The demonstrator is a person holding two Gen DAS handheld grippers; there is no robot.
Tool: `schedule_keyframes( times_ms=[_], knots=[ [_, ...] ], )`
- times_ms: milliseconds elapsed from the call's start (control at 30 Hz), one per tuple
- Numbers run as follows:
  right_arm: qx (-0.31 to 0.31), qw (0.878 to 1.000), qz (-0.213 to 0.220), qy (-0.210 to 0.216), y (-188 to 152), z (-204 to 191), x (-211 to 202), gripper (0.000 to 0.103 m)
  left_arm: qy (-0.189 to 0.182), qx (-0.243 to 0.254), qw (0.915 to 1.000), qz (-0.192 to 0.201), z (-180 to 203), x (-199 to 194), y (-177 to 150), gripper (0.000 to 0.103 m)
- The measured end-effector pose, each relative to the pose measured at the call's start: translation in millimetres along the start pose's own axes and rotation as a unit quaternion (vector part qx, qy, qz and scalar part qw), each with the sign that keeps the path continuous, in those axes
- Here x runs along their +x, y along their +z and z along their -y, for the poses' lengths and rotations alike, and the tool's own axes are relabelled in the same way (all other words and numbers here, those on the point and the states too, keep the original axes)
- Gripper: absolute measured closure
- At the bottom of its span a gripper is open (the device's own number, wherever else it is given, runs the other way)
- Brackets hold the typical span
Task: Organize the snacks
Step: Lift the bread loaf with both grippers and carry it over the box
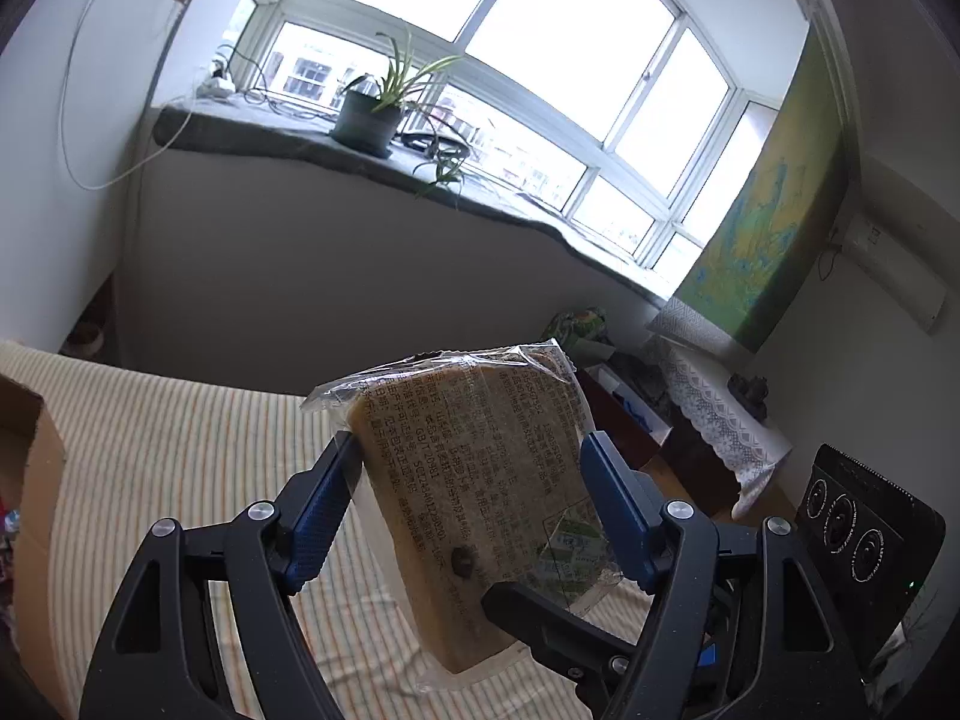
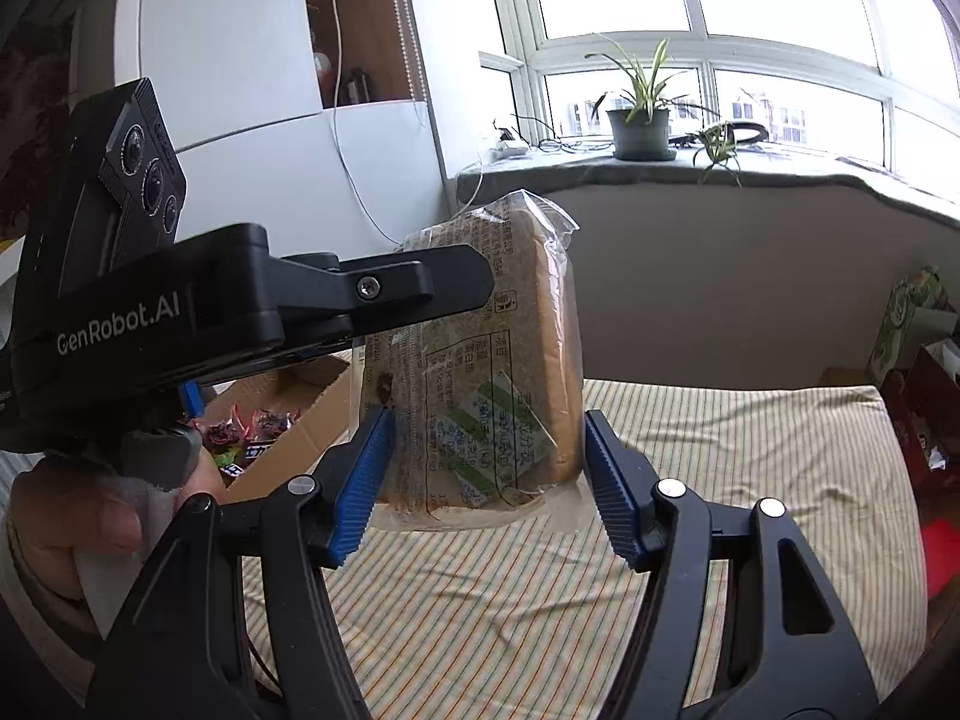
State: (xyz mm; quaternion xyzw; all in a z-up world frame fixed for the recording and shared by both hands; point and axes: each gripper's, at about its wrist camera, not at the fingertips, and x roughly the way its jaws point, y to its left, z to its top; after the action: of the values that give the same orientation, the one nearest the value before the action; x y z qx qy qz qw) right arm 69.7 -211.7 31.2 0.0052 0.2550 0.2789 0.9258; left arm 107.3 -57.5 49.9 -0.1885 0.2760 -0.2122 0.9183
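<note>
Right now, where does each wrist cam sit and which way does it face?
Left wrist: on the left gripper, facing along its fingers at the bread packet between its pads, with the striped bed and potted plant beyond; a finger of the right gripper shows.
Right wrist: on the right gripper, facing the same bread packet; the left gripper's body and the hand holding it show at left.
Shared: bread packet, striped bed, potted plant.

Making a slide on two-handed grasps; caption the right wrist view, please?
Both grippers, right gripper and left gripper, hold one wrapped bread slice above a striped bed.
</note>
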Motion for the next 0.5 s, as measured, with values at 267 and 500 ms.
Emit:
schedule_keyframes(
  times_ms=[267, 500],
  knots=[
    [-0.02, 1.0, 0.003, 0.001, 0.1, -32.5, -16.9, 0.037, -0.005, 0.012, 0.9993, 0.034, 9.5, -48.7, -6.6, 0.029],
    [-0.034, 0.999, -0.027, 0.029, 0.9, -69.7, 16.3, 0.037, 0.011, -0.017, 0.9988, 0.044, -17.8, -67.0, -17.1, 0.029]
  ],
)
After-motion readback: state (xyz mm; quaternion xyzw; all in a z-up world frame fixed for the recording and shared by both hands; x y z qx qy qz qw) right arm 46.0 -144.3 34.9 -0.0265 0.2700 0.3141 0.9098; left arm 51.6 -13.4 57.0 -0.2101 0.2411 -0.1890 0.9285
